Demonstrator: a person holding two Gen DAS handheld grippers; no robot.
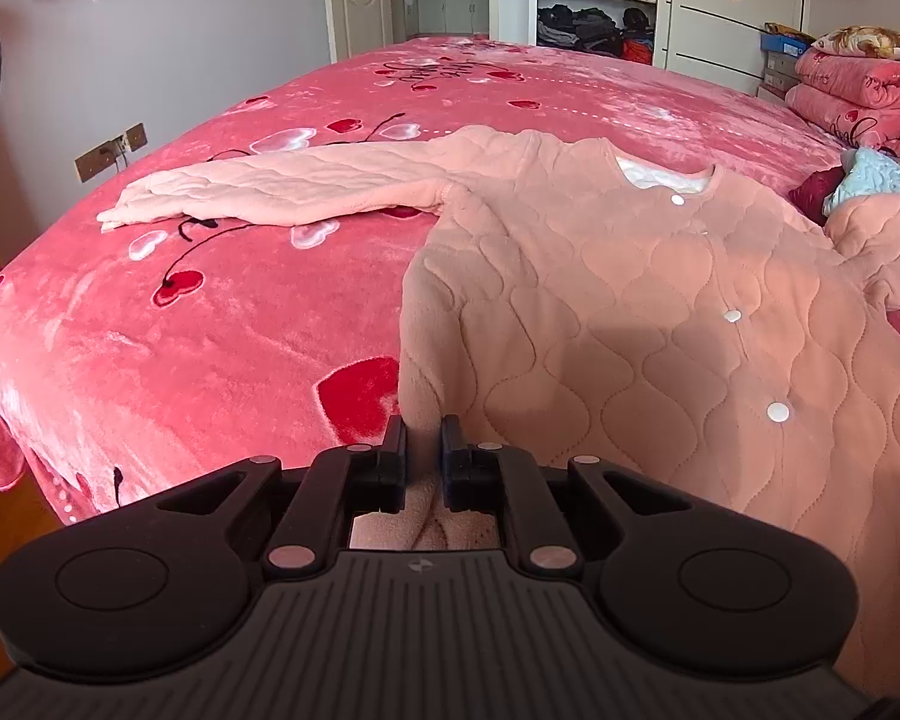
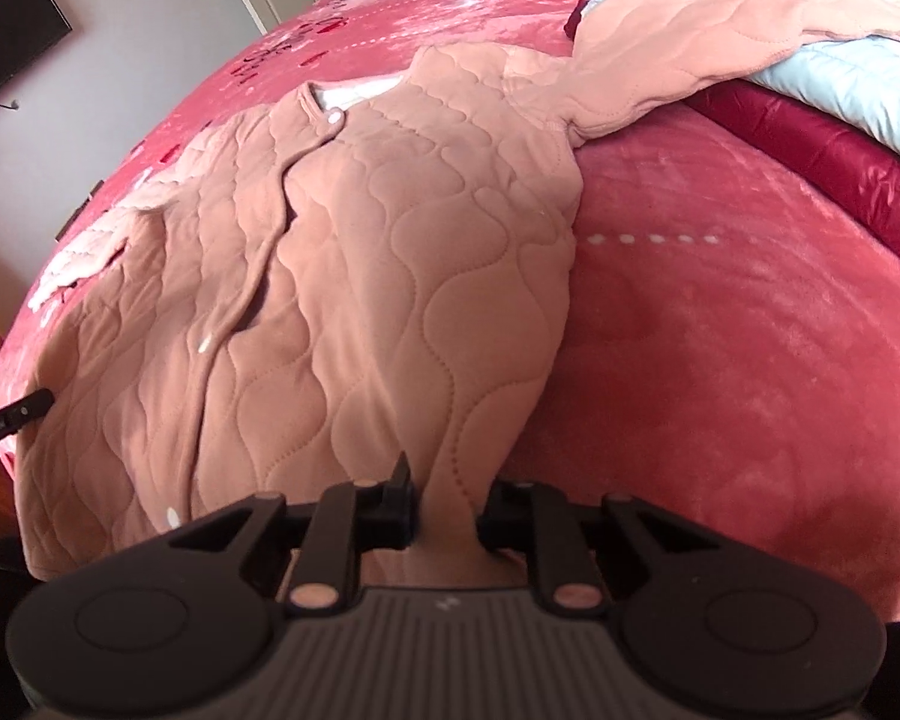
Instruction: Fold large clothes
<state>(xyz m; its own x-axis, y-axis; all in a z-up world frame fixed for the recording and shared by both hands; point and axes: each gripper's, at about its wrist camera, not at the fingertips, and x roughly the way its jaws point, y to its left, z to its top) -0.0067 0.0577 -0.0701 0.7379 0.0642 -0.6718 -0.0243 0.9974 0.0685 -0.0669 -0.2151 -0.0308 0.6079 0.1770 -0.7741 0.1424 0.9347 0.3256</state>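
Two grippers grip the near hem of one jacket (image 1: 660, 300), which lies front up on the bed (image 1: 180, 330).

Left gripper (image 1: 424, 450): jaws narrow, clamped on the jacket's hem corner at the near edge of the bed. Fabric shows between the pads and bunches behind them.

Right gripper (image 2: 444, 498): jaws narrow, clamped on the opposite hem corner. A twisted fold of fabric passes between the fingers.

Jacket: pink, quilted, with white buttons (image 1: 732, 316) along the closed front. The body runs from the near edge toward the middle of the bed. One sleeve (image 1: 270, 192) lies flat and extended toward the left edge of the bed. The other sleeve (image 2: 690, 48) runs toward the right edge and rests on a light blue garment (image 2: 858, 90), which lies on a dark red one (image 2: 810, 150).

Folded pink quilts (image 1: 858, 96) are stacked at the far right corner of the bed.
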